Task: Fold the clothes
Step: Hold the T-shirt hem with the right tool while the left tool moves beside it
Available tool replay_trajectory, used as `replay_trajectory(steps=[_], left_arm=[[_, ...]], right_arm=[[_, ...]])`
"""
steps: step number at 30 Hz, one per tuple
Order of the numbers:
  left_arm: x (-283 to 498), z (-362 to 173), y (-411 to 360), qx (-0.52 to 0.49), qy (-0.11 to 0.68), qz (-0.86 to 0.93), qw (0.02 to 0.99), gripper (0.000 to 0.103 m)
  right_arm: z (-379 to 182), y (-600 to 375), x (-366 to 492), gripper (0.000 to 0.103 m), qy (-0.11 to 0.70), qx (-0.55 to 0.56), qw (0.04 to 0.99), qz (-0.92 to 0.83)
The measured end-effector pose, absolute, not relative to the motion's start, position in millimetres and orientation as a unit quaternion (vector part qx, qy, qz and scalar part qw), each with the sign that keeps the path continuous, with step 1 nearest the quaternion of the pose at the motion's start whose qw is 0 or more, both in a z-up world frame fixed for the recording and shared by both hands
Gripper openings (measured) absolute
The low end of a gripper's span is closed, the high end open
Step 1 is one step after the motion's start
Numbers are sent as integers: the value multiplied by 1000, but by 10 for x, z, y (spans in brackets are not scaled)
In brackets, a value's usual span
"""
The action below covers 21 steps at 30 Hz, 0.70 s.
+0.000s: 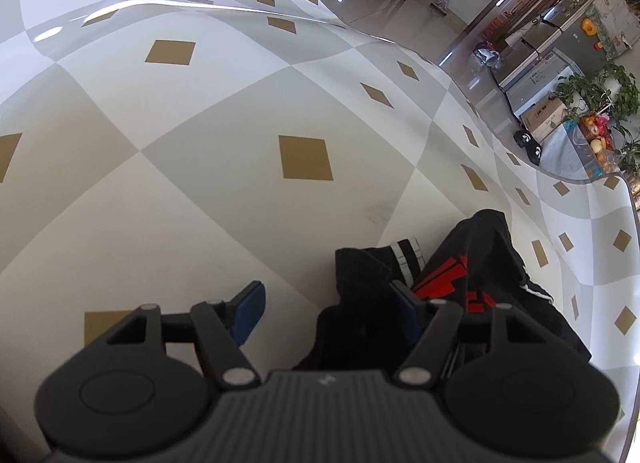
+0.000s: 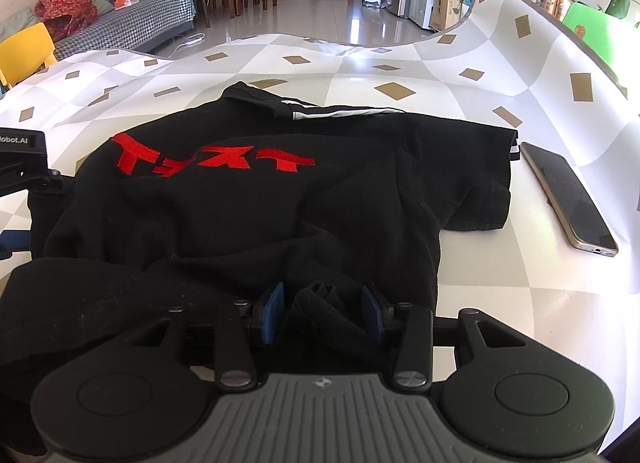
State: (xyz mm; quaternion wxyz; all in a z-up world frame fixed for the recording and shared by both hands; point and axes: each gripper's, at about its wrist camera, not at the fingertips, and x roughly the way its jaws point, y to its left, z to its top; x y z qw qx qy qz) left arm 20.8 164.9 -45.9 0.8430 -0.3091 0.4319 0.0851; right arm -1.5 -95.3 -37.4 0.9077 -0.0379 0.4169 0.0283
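Note:
A black T-shirt (image 2: 280, 199) with red lettering and white sleeve stripes lies spread on the chequered tablecloth (image 2: 400, 75). My right gripper (image 2: 323, 313) is at its near hem. A raised fold of black cloth stands loosely between the blue pads (image 2: 274, 313), which do not squeeze it. In the left wrist view the shirt (image 1: 472, 263) is bunched at lower right. My left gripper (image 1: 326, 305) is open at its left edge: the right finger lies against the cloth, and the left finger (image 1: 250, 309) is over bare tablecloth (image 1: 200, 183). Nothing is gripped.
A phone (image 2: 568, 203) lies face up on the table just right of the shirt's sleeve. The table's far edge (image 2: 340, 43) curves past the shirt. Beyond it are a sofa (image 2: 120, 23), dining chairs, plants and a yellow chair (image 2: 28, 47).

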Motion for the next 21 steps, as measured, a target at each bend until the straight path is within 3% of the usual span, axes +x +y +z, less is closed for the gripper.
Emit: replay_trajectory(steps=[2,6,11,21], left_arm=[[237,-460,1615,-302,435,79,845,58],[251,-475,1561,-297,443,59,844,25],[214,-390,1445,-252,435,59,863,9],[68,-129,1264,-95,383,136,909,5]], right_arm=[[-374,-951,-15,42,417,-38,908,28],[-375,-947,-16,42,416,-39,908,27],[-380,-949,-19,42,414,-40,909,26],[-383,-997,-8,43,410,-34,911,25]])
